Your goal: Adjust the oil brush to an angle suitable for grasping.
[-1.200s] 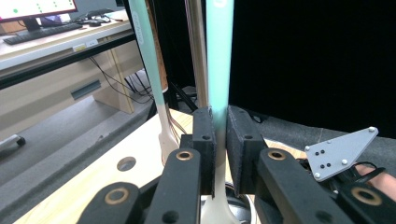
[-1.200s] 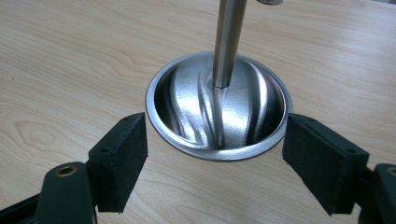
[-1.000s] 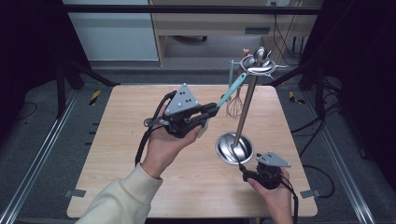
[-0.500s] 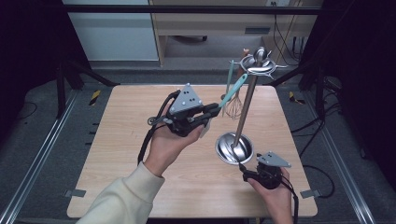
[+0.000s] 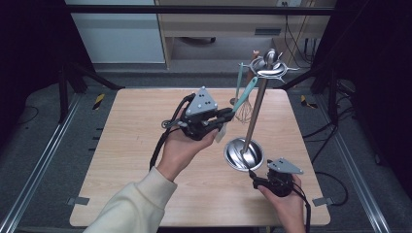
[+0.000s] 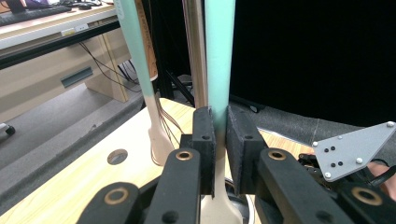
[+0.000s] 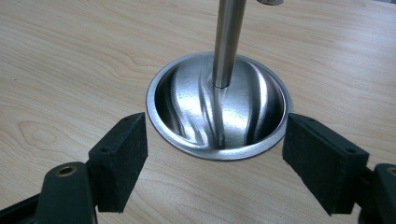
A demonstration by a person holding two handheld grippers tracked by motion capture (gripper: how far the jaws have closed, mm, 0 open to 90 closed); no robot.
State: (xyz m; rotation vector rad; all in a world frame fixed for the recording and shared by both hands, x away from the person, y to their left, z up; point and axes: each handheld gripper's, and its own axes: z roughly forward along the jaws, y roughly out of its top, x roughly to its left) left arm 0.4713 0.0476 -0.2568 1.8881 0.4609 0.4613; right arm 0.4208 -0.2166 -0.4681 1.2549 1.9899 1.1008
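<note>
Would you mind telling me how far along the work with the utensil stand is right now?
Done: the left claw is shut on the teal-handled utensil hanging at the stand. In hand: the right claw sits open either side of the stand's round base, apparently to brace it. Left: whichever way the utensil is going, onto or off the top hooks, it has not parted from the claw or the stand.
</note>
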